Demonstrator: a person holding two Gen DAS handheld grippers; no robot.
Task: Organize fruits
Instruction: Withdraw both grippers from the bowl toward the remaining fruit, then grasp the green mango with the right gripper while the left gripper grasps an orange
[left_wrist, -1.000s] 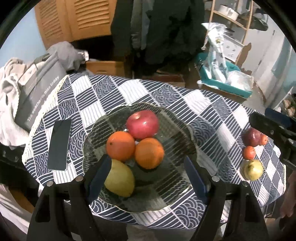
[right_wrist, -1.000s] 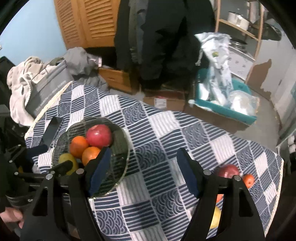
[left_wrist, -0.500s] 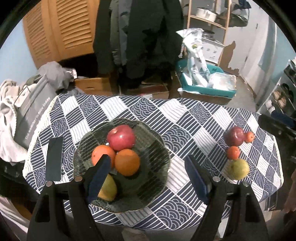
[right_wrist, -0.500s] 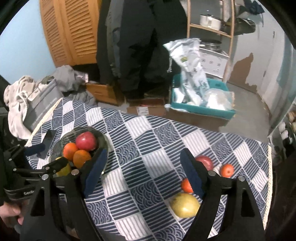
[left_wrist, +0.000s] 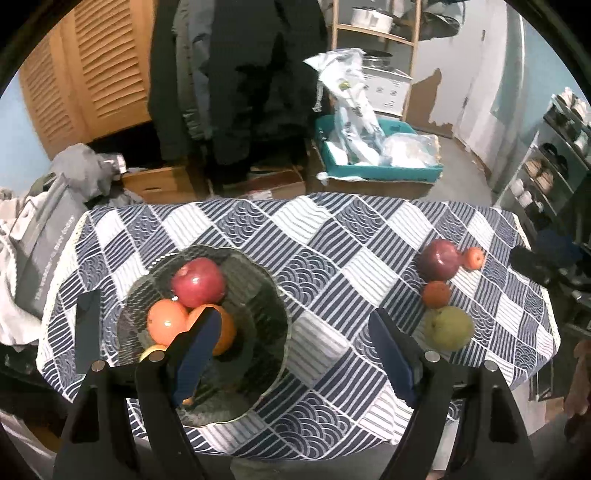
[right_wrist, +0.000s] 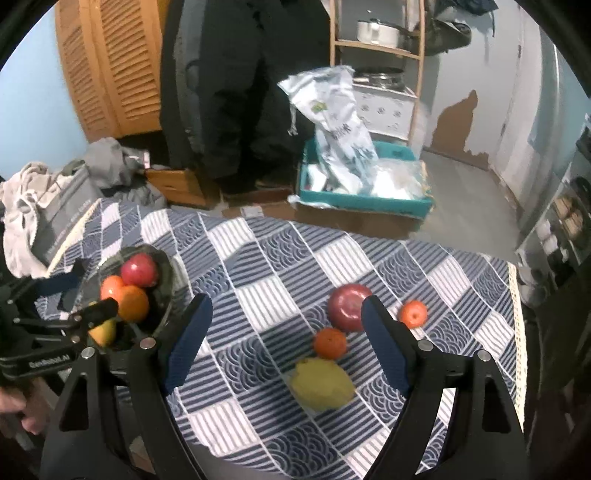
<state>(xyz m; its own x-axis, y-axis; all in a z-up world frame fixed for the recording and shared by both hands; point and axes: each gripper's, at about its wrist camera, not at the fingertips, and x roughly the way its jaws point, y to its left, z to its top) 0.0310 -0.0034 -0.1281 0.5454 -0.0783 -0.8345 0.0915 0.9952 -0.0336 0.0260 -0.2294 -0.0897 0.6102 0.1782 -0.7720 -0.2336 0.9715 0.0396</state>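
The worktop (right_wrist: 280, 258), under a blue-and-white checked cloth, now fills both views: both cameras have drawn back from the glass bowl (left_wrist: 258, 291) and swung toward the loose fruit on the cloth's right side. The bowl already holds a red apple (left_wrist: 199, 282), two oranges (left_wrist: 166, 321) and a yellow fruit. Left out are a dark red apple (right_wrist: 347, 306), a yellow-green pear (right_wrist: 321, 384) and two small oranges (right_wrist: 330, 343), bunched near the right hem. Judging by this, one drop is done and the next pick begins. The right gripper (right_wrist: 284, 343) has just been opening; its jaws stand wide and empty above the cluster. The left gripper (left_wrist: 295, 343) is wide and empty too. Between bowl and cluster the cloth lies bare, giving free passage, though the pear sits close to the near edge
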